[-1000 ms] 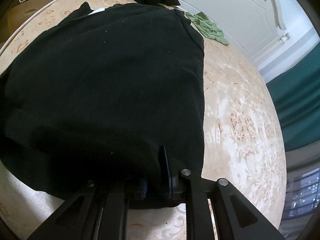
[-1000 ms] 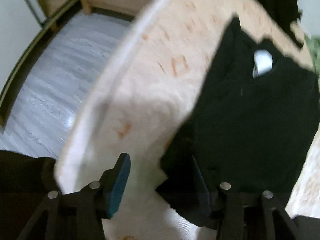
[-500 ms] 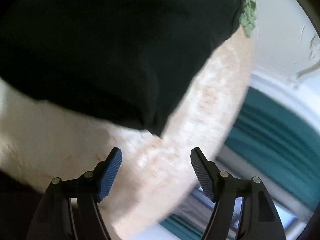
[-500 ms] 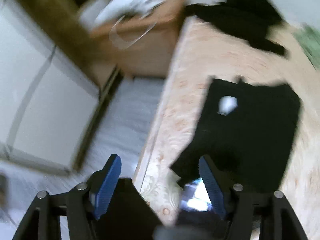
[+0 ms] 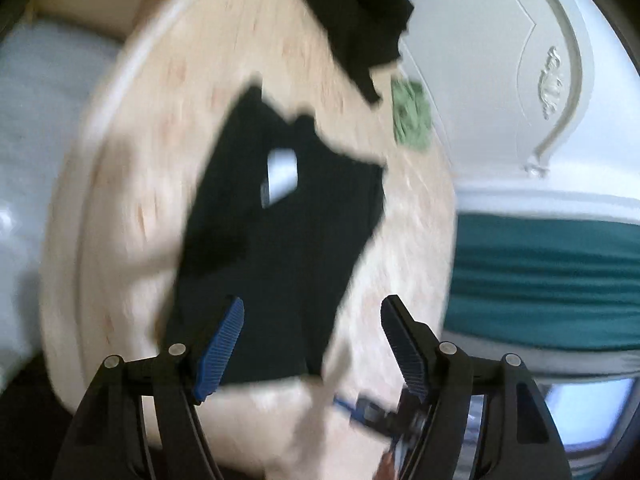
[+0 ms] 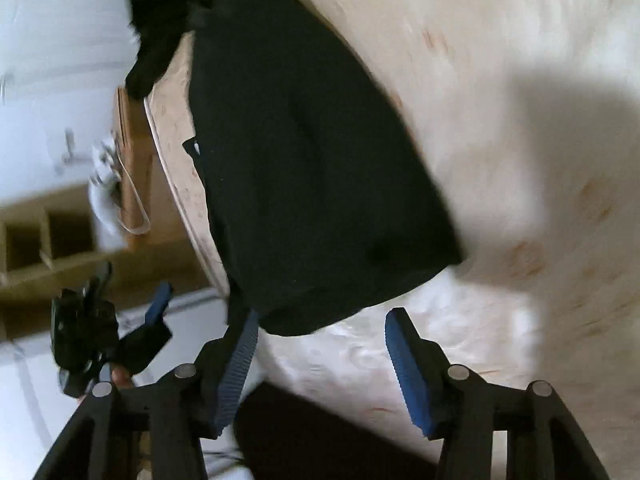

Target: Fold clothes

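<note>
Left gripper (image 5: 312, 340) hangs open and empty above black garment (image 5: 288, 216) on bed (image 5: 160, 100)

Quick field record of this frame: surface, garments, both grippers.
surface: bed with beige patterned cover
main garment: black shirt, lying flat, white neck label showing
other garments: black pile, green cloth at far end
left gripper: jaws apart, nothing held
right gripper: jaws closing, nothing between them
image: motion-blurred
</note>
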`<state>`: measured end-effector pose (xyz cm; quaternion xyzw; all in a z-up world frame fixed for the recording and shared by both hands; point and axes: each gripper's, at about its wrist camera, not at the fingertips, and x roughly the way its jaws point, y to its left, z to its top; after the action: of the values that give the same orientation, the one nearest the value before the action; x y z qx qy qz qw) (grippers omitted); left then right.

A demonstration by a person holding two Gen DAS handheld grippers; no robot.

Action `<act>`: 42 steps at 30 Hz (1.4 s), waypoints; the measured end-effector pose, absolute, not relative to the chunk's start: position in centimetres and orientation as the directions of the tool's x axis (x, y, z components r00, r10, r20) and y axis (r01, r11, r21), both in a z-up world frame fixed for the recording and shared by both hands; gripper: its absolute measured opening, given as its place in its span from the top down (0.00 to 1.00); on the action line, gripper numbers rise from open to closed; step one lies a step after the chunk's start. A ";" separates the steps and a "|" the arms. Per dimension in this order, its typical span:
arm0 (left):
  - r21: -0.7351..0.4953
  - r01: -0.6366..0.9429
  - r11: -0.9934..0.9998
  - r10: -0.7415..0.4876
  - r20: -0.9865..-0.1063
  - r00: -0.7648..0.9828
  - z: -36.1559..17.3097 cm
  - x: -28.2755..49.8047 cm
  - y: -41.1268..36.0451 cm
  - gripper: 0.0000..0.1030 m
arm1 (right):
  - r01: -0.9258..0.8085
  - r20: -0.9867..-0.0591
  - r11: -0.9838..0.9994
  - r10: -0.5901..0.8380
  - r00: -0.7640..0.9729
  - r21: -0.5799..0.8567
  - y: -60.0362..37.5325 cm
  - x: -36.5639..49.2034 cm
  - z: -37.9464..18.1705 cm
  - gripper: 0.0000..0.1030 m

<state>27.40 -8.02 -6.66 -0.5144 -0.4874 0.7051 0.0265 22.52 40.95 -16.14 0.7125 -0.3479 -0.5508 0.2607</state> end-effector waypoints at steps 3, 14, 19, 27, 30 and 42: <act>-0.610 0.464 -0.642 0.460 -0.791 -0.403 -8.1 23.3 -6.3 0.29 | -0.230 -0.581 -0.608 -0.794 0.179 0.760 39.0 22.8 -17.9 0.47; -0.444 0.445 -0.777 0.357 -0.895 -0.268 -13.9 11.1 -1.9 0.29 | -0.489 -0.410 -0.448 -0.892 0.189 0.749 35.1 23.5 -22.0 0.46; -0.412 0.450 -0.793 0.314 -0.908 -0.277 -14.4 10.7 -1.5 0.29 | -0.608 -0.422 -0.394 -0.901 0.106 0.689 35.8 23.7 -23.8 0.53; -0.449 0.399 -0.800 0.316 -0.880 -0.355 -14.1 10.3 -0.4 0.93 | -0.689 -0.461 -0.356 -0.887 0.035 0.632 36.9 24.3 -24.9 0.93; -0.475 0.352 -0.806 0.298 -0.841 -0.452 -11.9 11.6 0.0 0.93 | -0.654 -0.449 -0.345 -0.893 0.010 0.673 36.6 24.0 -24.0 0.95; -0.516 0.466 -0.718 0.319 -0.840 -0.438 -13.1 16.1 -2.9 0.94 | -0.607 -0.487 -0.318 -0.863 -0.133 0.729 41.6 23.3 -21.8 0.96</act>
<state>16.13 -2.90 -13.08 -0.5278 -0.3721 0.7620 -0.0484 23.34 41.63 -21.84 0.6455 -0.5693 -0.4921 0.1305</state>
